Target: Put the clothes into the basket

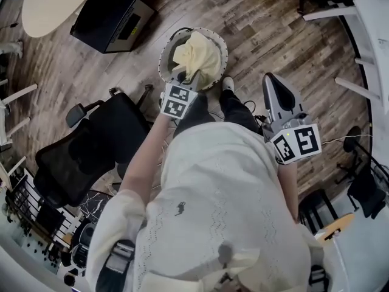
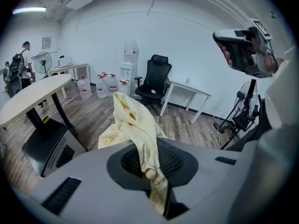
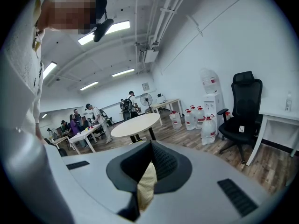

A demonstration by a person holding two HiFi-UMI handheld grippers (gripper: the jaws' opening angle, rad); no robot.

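Observation:
A pale yellow cloth (image 1: 196,56) fills the round white perforated basket (image 1: 165,48) on the wooden floor, just ahead of the person's feet. My left gripper (image 1: 185,79) reaches down to the basket's near rim and is shut on the cloth. In the left gripper view the cloth (image 2: 135,125) runs up out of the closed jaws of the left gripper (image 2: 156,192) and bunches in front of them. My right gripper (image 1: 275,83) hovers to the right of the basket, away from it, with its jaws together. In the right gripper view a pale strip shows in the seam of the right gripper (image 3: 142,190).
A black office chair (image 1: 91,145) stands close on the left. A black box (image 1: 112,18) and a round pale table (image 1: 55,2) lie beyond it. White table legs (image 1: 358,53) are at the right. A shoe (image 1: 227,84) touches the basket's near side. Several people stand far off.

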